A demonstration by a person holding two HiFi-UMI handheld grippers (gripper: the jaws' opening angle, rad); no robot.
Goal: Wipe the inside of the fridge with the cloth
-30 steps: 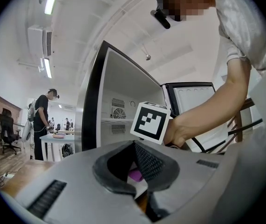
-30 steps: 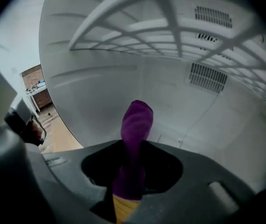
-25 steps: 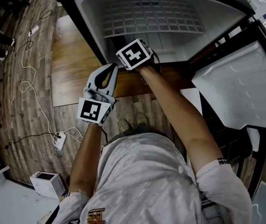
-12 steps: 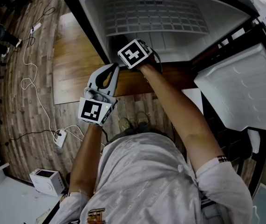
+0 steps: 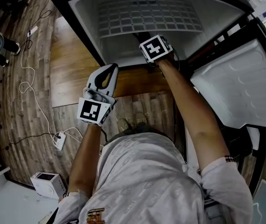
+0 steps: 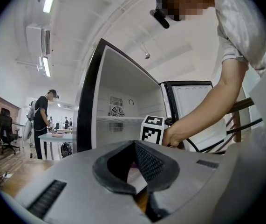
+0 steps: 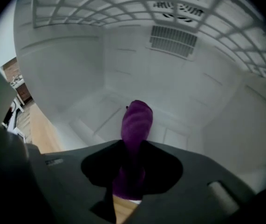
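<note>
The right tool (image 7: 133, 171), pinching the purple cloth (image 7: 136, 120), has moved deeper into the fridge (image 5: 123, 3), so wiping looks underway. The left tool (image 5: 105, 76) waits outside, pressed together and empty.

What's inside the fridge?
A white wire shelf, a vent on the back wall, and the purple cloth pinched in the right gripper. No food shows; the gripper's body hides the floor nearest it.

Beyond my right gripper (image 7: 132, 171) the fridge (image 5: 123, 48) cavity lies open. The wire shelf (image 7: 137, 3) caps it at 12 o'clock; the open door (image 5: 235, 83) blocks 3 o'clock. Cables (image 5: 26, 85), seemingly loose, cross the floor (image 5: 16, 125) at 9 o'clock.
</note>
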